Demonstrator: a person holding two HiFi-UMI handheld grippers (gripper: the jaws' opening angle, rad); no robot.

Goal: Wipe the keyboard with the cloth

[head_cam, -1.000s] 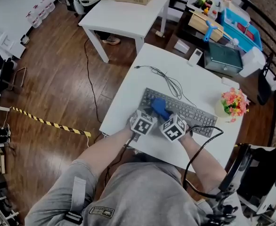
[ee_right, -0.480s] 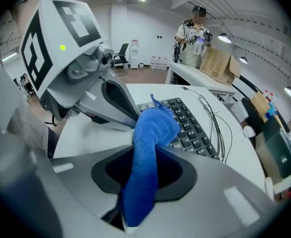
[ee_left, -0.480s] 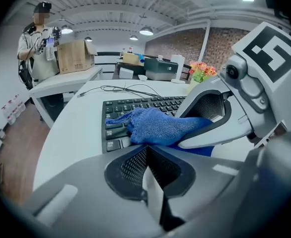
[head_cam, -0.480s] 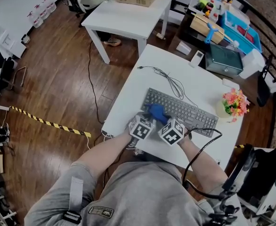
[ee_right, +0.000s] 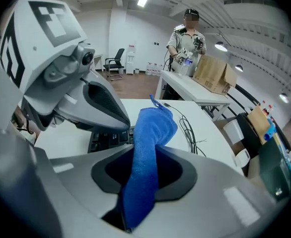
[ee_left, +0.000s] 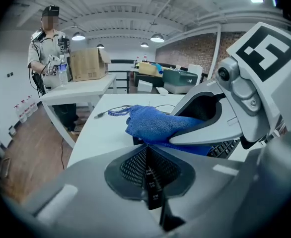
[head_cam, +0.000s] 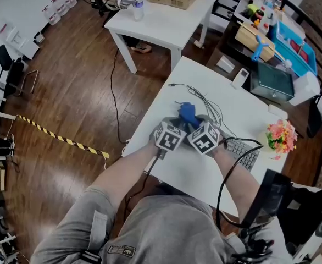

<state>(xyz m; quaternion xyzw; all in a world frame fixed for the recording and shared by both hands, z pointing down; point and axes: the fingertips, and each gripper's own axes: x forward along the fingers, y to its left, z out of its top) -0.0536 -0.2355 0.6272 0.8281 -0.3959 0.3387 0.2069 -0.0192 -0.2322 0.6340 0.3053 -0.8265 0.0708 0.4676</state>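
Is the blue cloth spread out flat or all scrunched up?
Scrunched up: the blue terry cloth forms a narrow rolled strip, pinched in the right gripper.

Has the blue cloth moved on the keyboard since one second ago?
Yes. The cloth has slid up the picture across the keyboard, from near its front edge to its far left corner, closer to the cable.

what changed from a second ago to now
The left gripper and right gripper pushed the cloth away from the person, across the keyboard toward its cable. Nothing taken or released: the right gripper still grips the cloth. Keyboard and flowers stayed put.
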